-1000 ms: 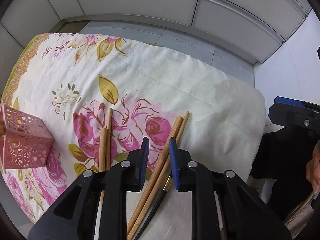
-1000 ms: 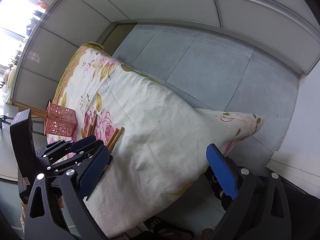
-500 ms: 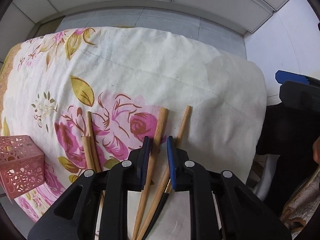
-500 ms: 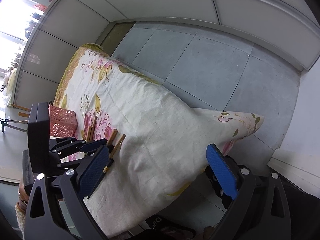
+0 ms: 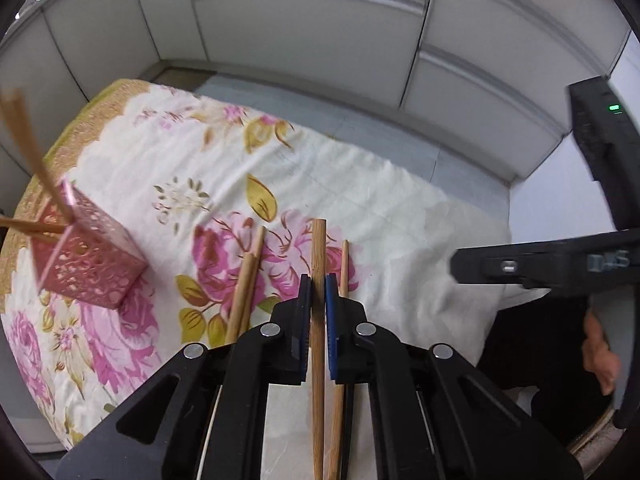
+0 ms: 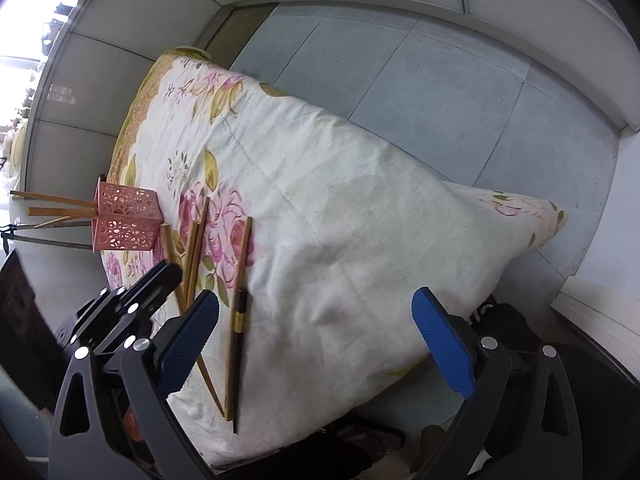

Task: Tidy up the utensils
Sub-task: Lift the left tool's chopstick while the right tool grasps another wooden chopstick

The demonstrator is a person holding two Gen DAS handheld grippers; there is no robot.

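Observation:
My left gripper [image 5: 316,288] is shut on a wooden chopstick [image 5: 318,248] and holds it lifted above the floral cloth. More wooden chopsticks [image 5: 248,280] lie on the cloth to its left, and one [image 5: 343,268] to its right. A pink perforated holder [image 5: 86,256] stands at the left with several chopsticks [image 5: 24,140] in it. In the right wrist view the holder [image 6: 126,218] and the loose chopsticks [image 6: 240,268] show, with a dark chopstick [image 6: 239,328] among them. My right gripper [image 6: 316,336] is open and empty, off the table's near edge. The left gripper [image 6: 160,280] shows there too.
The floral cloth [image 5: 360,184] covers a table with grey floor tiles [image 6: 400,60] and white wall panels [image 5: 300,32] beyond. The right gripper's black body [image 5: 560,260] sits at the right edge of the left wrist view, with a hand [image 5: 598,352] below it.
My left gripper has shut on one chopstick and lifted it off the cloth, swinging left so the pink holder is more in view. The right gripper has stayed open and moved closer to the table.

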